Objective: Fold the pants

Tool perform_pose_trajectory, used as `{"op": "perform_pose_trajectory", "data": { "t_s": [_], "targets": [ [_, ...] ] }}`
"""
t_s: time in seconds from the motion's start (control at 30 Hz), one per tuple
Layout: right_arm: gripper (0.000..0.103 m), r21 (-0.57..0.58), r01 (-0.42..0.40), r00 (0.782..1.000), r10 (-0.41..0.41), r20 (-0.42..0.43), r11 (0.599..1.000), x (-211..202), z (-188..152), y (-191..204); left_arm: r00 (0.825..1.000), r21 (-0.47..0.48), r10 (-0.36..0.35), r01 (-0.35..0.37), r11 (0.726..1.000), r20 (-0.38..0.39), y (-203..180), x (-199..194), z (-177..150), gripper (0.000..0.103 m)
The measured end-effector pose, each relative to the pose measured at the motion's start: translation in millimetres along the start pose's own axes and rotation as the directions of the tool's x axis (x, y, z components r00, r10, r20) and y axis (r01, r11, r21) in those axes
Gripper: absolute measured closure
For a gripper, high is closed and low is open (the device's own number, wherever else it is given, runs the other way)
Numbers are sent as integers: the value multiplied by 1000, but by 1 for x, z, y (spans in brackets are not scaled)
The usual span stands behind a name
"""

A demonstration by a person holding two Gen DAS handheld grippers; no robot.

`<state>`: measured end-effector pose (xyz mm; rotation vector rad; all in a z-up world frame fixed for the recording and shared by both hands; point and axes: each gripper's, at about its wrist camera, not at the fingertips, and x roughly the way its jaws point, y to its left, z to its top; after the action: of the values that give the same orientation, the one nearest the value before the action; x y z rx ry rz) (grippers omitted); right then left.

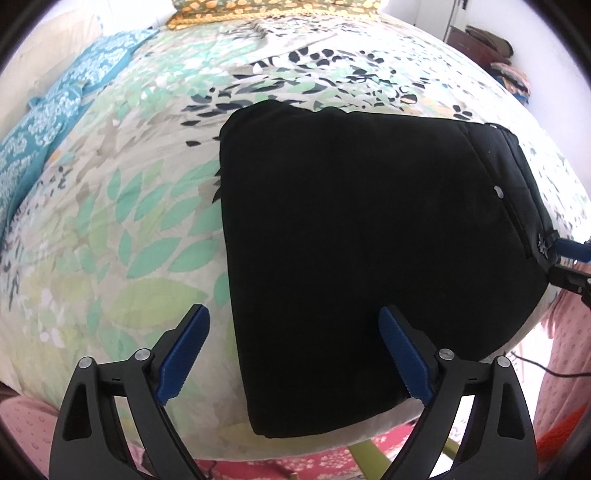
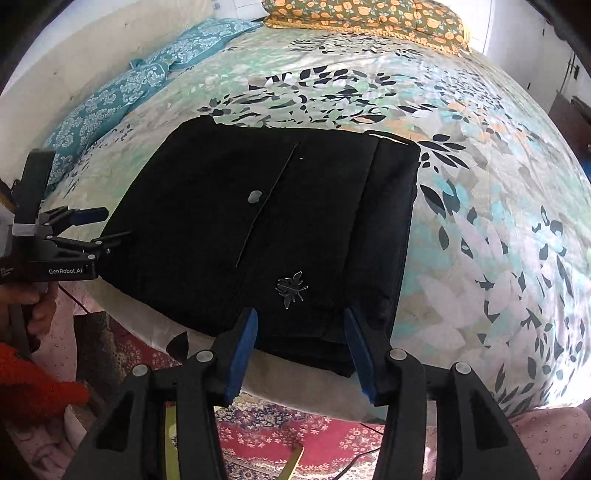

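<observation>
Two hand-held grippers hover over black pants (image 2: 280,229) that lie folded into a compact, thick rectangle near the front edge of a bed (image 2: 480,229) covered by a leaf-print sheet. Several layers are stacked at the near edge, with the waistband side on the right, where a pale button (image 2: 255,195) and a small silver insect-shaped emblem (image 2: 291,288) show on top.

Left hand-held gripper (image 1: 291,354) has its jaws spread wide, released: one blue pad sits over the sheet, the other over the left part of the pants, neither pinching cloth. Right hand-held gripper (image 2: 301,350) has its jaws partly apart above the near edge of the bundle, straddling it without visibly pressing; it appears released as well.

Judging from the tidy stack, the folding looks essentially finished. At most a final smoothing or squaring of edges seems left. A teal pillow (image 2: 122,96) and a floral pillow (image 2: 369,14) rest further back.
</observation>
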<state>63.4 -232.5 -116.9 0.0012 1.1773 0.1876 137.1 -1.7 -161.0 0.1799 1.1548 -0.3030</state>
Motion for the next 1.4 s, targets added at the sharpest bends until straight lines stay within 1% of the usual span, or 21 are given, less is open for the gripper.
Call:
{"op": "perform_pose_trajectory", "data": {
  "t_s": [0.07,0.13,0.27,0.33,0.37,0.4,0.47,0.53,0.6,0.67,0.73,0.8,0.83,0.87,0.93,0.97,1.0,1.1,1.17,1.23,1.4],
  "targets": [
    [50,-23,17,1000,-17,3,1000,1,-1,5,1000,-18,-17,16,1000,-4,2,1,-1,9],
    [45,-53,42,999,-42,1,998,1,-3,12,1000,-23,-21,21,1000,-5,3,1,-3,9],
    [37,-108,77,996,-80,-26,991,0,-7,23,1000,-27,-31,31,999,-5,4,-1,-6,8],
    [37,-107,57,997,-61,-40,993,-4,-7,24,999,-33,-42,42,999,-9,6,-3,-7,8],
    [37,-89,23,999,-26,-33,996,-9,-7,20,999,-43,-51,50,998,-6,10,-6,-7,8],
    [37,-59,-9,1000,9,-5,998,-16,-8,14,999,-53,-52,52,997,1,14,-9,-7,8],
    [36,25,-33,998,32,60,999,-26,-7,-4,998,-105,-56,59,993,28,30,-15,-6,8],
    [23,113,-43,994,31,106,993,-30,-4,-29,995,-193,-87,94,977,48,53,-16,-3,8],
    [22,149,-18,992,-1,125,989,-29,1,-45,992,-261,-115,124,957,52,70,-12,0,8],
    [22,155,46,991,-65,120,987,-24,5,-54,988,-299,-142,153,942,60,82,-8,1,8],
    [22,162,83,987,-103,122,983,-20,9,-57,988,-315,-145,155,936,55,87,-4,1,8],
    [21,175,118,982,-140,122,977,-16,11,-59,988,-311,-144,153,938,50,87,-2,1,8],
    [20,186,119,982,-143,122,975,-14,11,-60,988,-308,-142,151,939,51,86,-1,1,8],
    [19,204,85,985,-113,128,975,-12,11,-62,988,-302,-147,156,940,53,86,0,3,8],
    [17,242,-13,989,-24,146,970,-9,11,-70,985,-295,-161,170,940,57,86,1,6,8],
    [17,251,-33,989,-4,147,967,-7,11,-73,983,-290,-170,181,940,62,86,1,8,8],
    [15,248,-32,989,-4,145,968,-4,11,-75,982,-286,-178,189,939,65,86,0,10,8],
    [14,209,57,990,-82,114,976,2,13,-71,974,-280,-216,225,933,62,87,4,13,8],
    [14,185,109,985,-131,113,977,2,14,-66,975,-285,-214,220,933,52,86,8,13,8],
    [11,179,147,978,-170,120,973,1,14,-63,980,-286,-195,198,938,39,85,12,12,8],
    [7,185,189,969,-213,122,964,0,11,-67,984,-285,-175,180,941,42,83,12,10,8]
  ]
}}
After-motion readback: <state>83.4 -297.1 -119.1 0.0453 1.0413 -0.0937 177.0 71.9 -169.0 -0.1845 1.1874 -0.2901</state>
